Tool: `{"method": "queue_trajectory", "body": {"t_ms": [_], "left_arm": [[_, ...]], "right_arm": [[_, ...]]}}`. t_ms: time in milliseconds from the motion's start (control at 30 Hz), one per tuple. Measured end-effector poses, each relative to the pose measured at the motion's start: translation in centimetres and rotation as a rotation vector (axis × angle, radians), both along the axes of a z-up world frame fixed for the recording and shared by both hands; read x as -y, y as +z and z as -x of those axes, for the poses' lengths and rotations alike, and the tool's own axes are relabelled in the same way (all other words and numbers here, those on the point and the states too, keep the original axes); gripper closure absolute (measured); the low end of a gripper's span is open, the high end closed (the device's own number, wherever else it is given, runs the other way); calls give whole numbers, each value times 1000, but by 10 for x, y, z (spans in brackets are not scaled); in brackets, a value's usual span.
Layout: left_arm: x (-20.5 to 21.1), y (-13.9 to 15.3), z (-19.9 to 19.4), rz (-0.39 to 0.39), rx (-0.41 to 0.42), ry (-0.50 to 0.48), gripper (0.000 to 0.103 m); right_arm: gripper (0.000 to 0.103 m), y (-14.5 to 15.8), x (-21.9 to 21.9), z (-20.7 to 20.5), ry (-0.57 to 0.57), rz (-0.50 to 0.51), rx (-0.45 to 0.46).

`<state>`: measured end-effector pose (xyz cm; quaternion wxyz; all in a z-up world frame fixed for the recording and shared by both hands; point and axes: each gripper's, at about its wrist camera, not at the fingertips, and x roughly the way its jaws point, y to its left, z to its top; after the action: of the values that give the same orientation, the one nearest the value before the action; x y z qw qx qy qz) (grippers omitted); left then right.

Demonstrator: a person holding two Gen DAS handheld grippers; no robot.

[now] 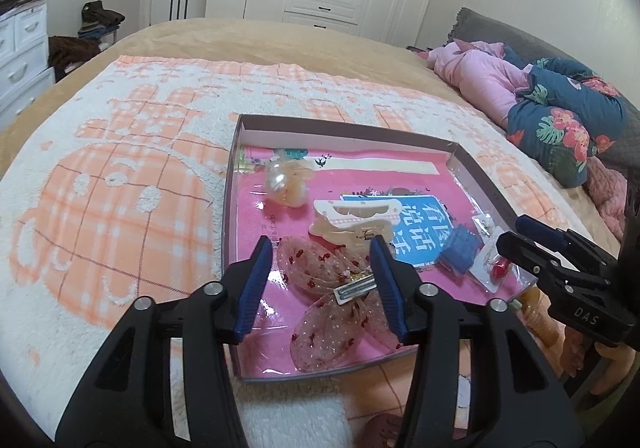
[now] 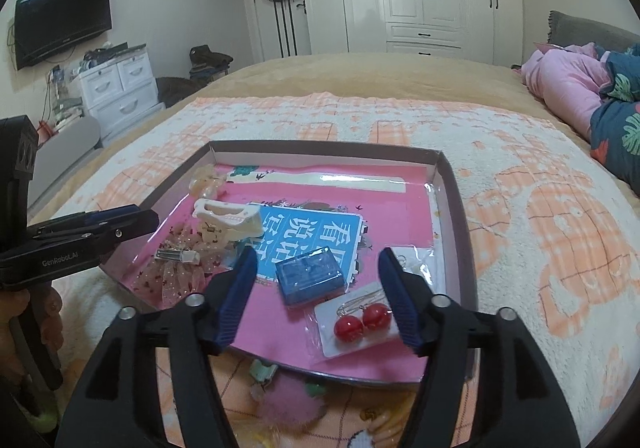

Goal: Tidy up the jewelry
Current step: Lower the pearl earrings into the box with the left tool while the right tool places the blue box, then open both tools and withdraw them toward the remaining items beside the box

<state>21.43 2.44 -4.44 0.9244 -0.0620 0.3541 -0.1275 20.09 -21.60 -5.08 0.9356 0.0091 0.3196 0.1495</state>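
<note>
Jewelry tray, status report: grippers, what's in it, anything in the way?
Both grippers open, empty: left gripper over bow clip, right gripper over red earrings card. Tray also holds claw clip, blue box. Nothing blocking.

In the shallow tray (image 2: pixel 454 208) at frame centre lay a sheer pink bow clip (image 1: pixel 332 288), cream claw clip (image 1: pixel 356 222), blue box (image 2: pixel 310 280) and carded red ball earrings (image 2: pixel 360 322).

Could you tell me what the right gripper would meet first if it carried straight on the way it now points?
Most likely the red ball earrings on their white card, lying in the tray between the right gripper's open fingers. The small blue box sits just beyond; depth is hard to judge here.
</note>
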Motion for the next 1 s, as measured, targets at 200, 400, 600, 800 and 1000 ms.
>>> {"method": "queue_trajectory", "body": {"t_ms": [200, 400, 600, 800, 1000], "left_arm": [[-2, 9, 10, 9, 23, 10, 46], [-5, 22, 26, 25, 57, 35, 16], [0, 32, 42, 17, 90, 43, 11], [5, 36, 55, 14, 97, 34, 11], [12, 41, 65, 16, 102, 14, 11]], "right_arm": [[28, 9, 10, 11, -22, -21, 23], [20, 18, 23, 21, -51, -39, 50], [19, 27, 36, 30, -85, -46, 79], [18, 36, 50, 40, -110, -53, 106], [18, 43, 59, 50, -118, -53, 123]]}}
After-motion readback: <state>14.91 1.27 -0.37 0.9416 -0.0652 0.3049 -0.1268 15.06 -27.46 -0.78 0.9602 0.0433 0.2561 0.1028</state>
